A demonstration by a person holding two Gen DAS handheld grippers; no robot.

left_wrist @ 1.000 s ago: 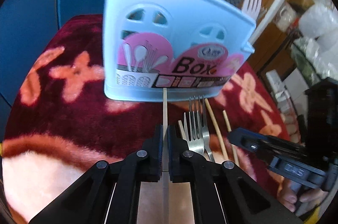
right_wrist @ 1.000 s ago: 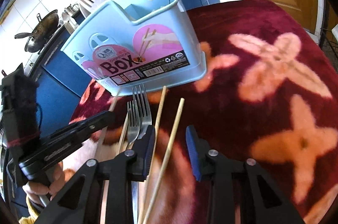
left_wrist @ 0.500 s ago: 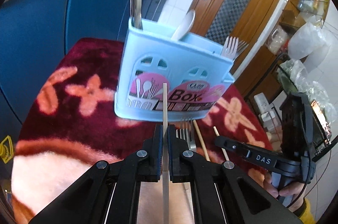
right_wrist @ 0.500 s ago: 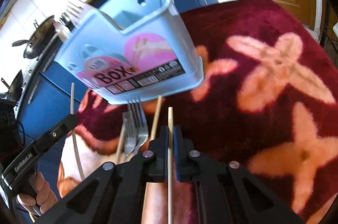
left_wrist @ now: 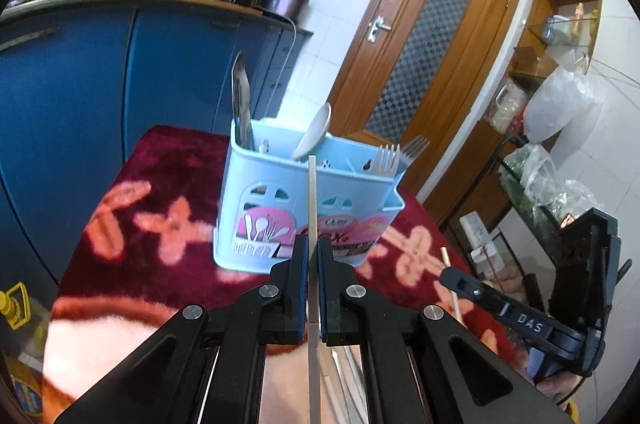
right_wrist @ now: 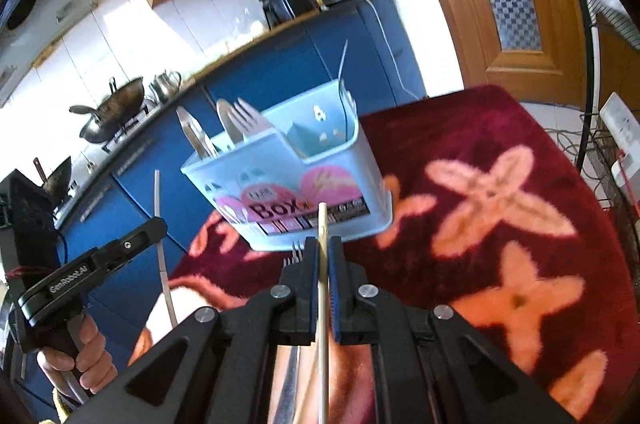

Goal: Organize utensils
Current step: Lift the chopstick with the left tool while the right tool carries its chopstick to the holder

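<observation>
A light blue utensil box (left_wrist: 276,208) stands on the red cloth, with metal tongs (left_wrist: 241,104), a white spoon (left_wrist: 317,130) and forks (left_wrist: 390,157) sticking out of it. My left gripper (left_wrist: 313,249) is shut on a pale chopstick (left_wrist: 312,192), held up in front of the box. My right gripper (right_wrist: 323,245) is shut on another chopstick (right_wrist: 322,224), also raised short of the box (right_wrist: 312,180). Two forks (right_wrist: 295,250) lie on the cloth just beyond its fingers. Each view shows the other gripper to the side: the left gripper (right_wrist: 159,230) and the right gripper (left_wrist: 446,270).
The table carries a dark red cloth (right_wrist: 500,192) with pink flower shapes. Blue cabinets (left_wrist: 80,96) stand behind the table, a wooden door (left_wrist: 420,36) to the right. Shelves with plastic bags (left_wrist: 556,104) crowd the right side. A hand (right_wrist: 88,348) grips the left tool.
My right gripper closed on a chopstick and lifted it off the cloth. Both grippers rose and tipped upward, so the box now sits lower and smaller in view.
</observation>
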